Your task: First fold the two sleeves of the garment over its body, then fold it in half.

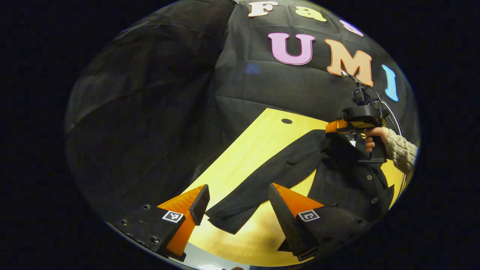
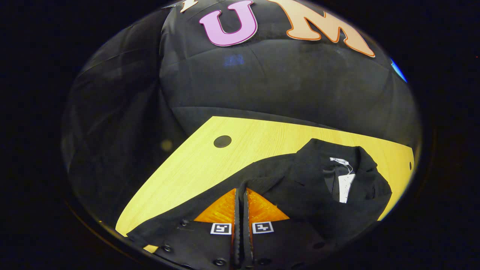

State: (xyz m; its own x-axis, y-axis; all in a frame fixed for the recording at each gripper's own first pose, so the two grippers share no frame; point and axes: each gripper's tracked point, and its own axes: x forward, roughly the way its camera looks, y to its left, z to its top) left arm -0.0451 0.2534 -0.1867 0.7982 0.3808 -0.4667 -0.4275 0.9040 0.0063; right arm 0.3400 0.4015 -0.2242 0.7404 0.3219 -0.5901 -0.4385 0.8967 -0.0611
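Wooden bench carried the black garment; the left claw hung released over one sleeve, while the right claw sat clenched on a fabric fold.

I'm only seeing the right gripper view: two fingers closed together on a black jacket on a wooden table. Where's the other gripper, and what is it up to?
Observer: The left gripper is open, and the cuff end of one sleeve of the jacket shows between its spread fingers.
Operator: Is that sleeve folded in?
Observer: No. It lies stretched out straight across the table, away from the jacket's body.
Operator: Who's holding my gripper?
Observer: A hand in a knitted cuff holds the right gripper by its handle, at the jacket's shoulder end.
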